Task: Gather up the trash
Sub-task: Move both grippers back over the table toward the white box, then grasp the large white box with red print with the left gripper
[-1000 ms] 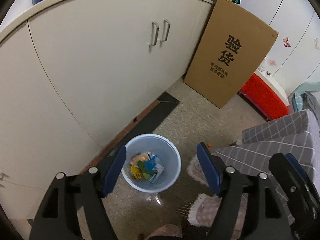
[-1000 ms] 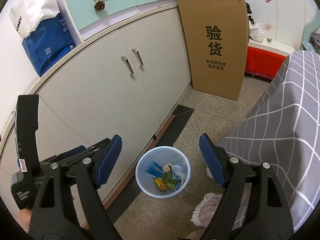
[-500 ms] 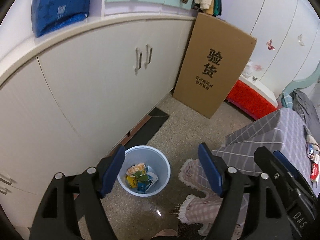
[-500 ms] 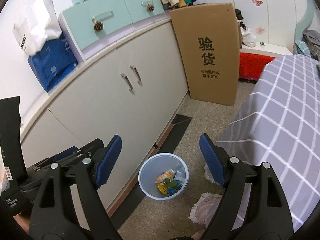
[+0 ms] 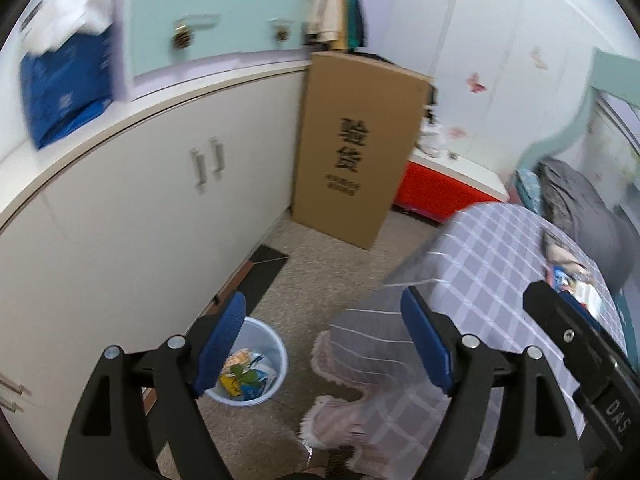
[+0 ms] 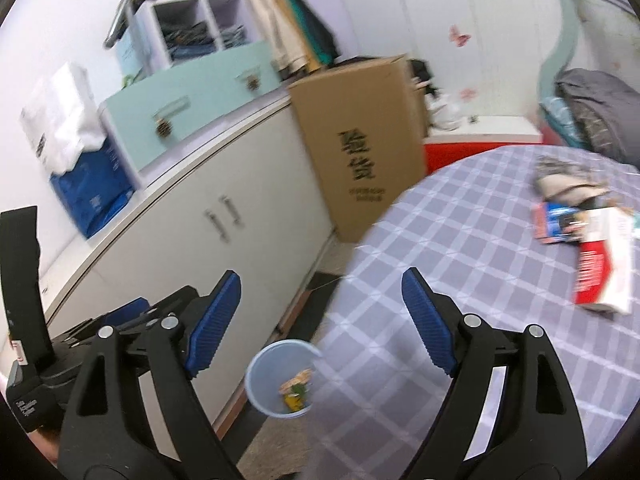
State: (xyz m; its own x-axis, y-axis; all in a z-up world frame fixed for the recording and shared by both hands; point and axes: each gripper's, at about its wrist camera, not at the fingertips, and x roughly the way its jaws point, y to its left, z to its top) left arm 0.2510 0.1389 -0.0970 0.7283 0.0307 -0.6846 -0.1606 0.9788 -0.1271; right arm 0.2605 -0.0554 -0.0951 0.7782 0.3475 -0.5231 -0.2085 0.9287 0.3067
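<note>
Standing wide apart, the blue pads of the left tool had just been opening further, and nothing lay between them; the right tool likewise gaped with empty jaws. In the left wrist view, the pale blue bin sat on the speckled floor at the lower centre of the frame, partly behind the left pad, close to the white cabinet and just beside the fringed edge of the grey checked bedspread. Colourful wrappers lay inside the bin. In the right wrist view, more trash, a red-and-white packet with a blue one beside it, lay on the bedspread at the right of the frame, well apart from the bin. A tall cardboard box with black printed characters leaned against the cabinet's far end at the upper centre. Both views were blurred, so finer details of the litter could not be told.
</note>
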